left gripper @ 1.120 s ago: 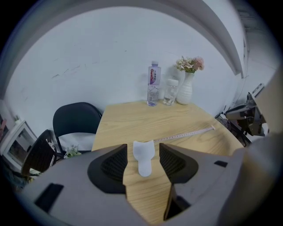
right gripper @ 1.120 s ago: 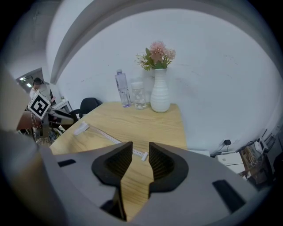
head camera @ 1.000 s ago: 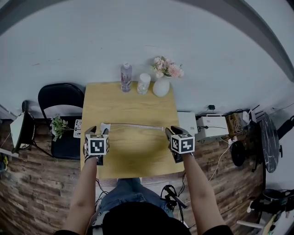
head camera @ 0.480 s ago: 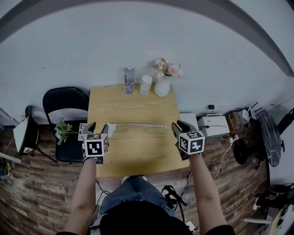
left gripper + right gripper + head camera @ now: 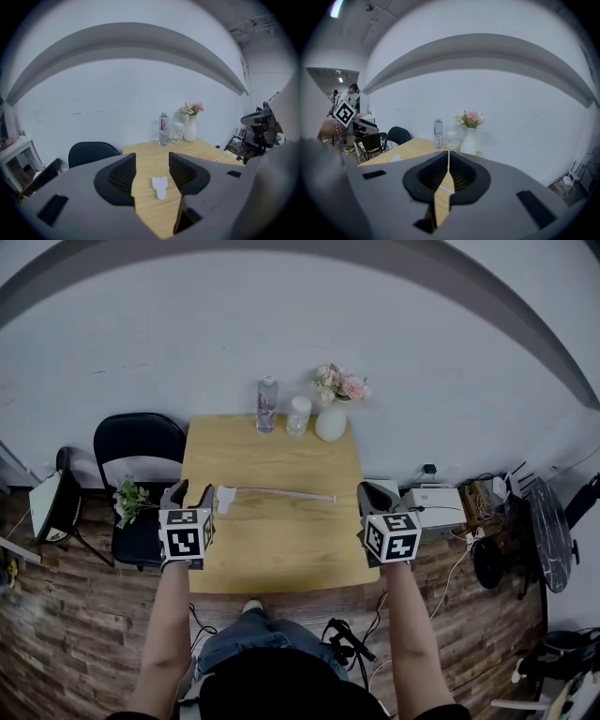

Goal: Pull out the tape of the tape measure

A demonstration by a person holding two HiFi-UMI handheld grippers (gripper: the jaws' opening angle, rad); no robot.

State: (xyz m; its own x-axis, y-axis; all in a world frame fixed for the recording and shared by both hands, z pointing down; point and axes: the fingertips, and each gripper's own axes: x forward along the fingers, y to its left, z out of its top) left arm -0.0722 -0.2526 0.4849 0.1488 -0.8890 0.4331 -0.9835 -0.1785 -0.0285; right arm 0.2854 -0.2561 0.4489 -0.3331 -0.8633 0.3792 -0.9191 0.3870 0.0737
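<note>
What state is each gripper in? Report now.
Left gripper: open, holding nothing.
Right gripper: just closed, shut, holding nothing.

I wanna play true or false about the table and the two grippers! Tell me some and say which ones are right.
1. The tape measure lies on the table. True.
2. The left gripper is shut tight. False: its jaws stand apart with nothing between them.
3. The vase has flowers in it. True.
4. The right gripper holds the tape. False: its jaws have just been closing and are now shut on nothing. The pulled-out tape lies on the table.
5. The bottle lies on its side. False: it stands upright at the far edge.
</note>
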